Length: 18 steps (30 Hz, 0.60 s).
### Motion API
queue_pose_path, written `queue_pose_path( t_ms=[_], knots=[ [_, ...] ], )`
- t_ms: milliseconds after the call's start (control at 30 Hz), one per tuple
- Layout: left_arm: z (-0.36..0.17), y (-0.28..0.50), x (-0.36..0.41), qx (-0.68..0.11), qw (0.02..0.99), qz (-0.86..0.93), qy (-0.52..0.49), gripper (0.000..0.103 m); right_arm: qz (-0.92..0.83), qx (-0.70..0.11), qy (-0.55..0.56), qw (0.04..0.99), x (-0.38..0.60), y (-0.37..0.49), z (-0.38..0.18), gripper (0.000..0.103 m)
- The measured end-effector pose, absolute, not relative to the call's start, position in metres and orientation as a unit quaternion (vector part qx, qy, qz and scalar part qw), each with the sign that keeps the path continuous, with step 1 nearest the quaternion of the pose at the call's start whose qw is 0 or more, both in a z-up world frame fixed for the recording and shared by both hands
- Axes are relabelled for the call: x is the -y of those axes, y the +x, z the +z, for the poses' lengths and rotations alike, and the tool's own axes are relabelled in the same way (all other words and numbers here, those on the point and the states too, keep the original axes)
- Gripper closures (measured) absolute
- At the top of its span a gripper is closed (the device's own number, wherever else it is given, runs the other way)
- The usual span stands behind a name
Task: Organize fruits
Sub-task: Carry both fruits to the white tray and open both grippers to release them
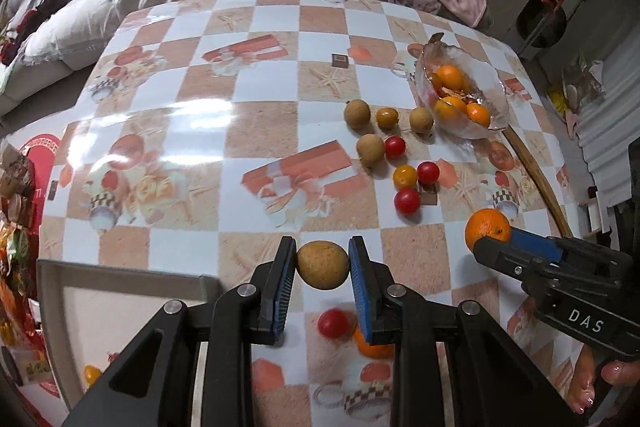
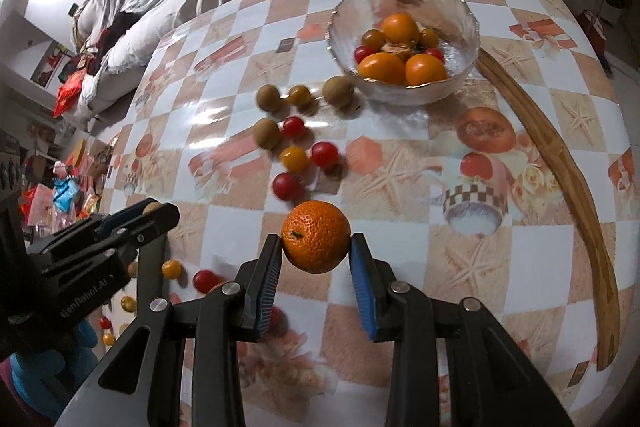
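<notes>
Left wrist view: left gripper (image 1: 322, 264) is clamped narrow on a tan round fruit (image 1: 322, 266), blue pads pressing both sides, fruit held clear above the tabletop (image 1: 192, 131). Below and behind the fingertips, a red cherry tomato (image 1: 333, 323) and part of an orange fruit (image 1: 374, 349) lie on the checked cloth, both blurred. Ahead and to the right of this gripper, loose fruit is scattered: three more tan fruits, red and yellow cherry tomatoes. Farther right beyond them stands a glass bowl (image 1: 496, 95) with oranges and small tomatoes inside. A grey tray edge (image 1: 120, 273) shows just left of the gripper.

Right wrist view: right gripper (image 2: 316, 259) is closed on a mandarin (image 2: 316, 237), stem end turned toward the left pad, fruit off the tabletop. Glass bowl (image 2: 464, 23) sits well ahead and slightly right. Scattered tomatoes and tan fruits lie ahead and left, between gripper and bowl. A curved wooden strip (image 2: 560, 163) runs along the tabletop edge to the right. The left gripper appears at far left, side-on, with a tan fruit barely visible at its tips.
</notes>
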<state>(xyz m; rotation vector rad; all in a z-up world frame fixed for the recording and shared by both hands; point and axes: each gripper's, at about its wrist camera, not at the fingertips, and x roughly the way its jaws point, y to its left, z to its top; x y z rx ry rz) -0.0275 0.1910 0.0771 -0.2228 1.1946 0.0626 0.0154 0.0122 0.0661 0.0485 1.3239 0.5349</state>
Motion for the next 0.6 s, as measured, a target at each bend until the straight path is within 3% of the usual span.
queue_pose_path(
  t_ms=[600],
  knots=[
    [0.092,-0.115,-0.25,-0.558,0.818,0.069,-0.125,0.074,0.291,-0.6,-0.027,0.745,-0.071,-0.046,0.089,0.066]
  ],
)
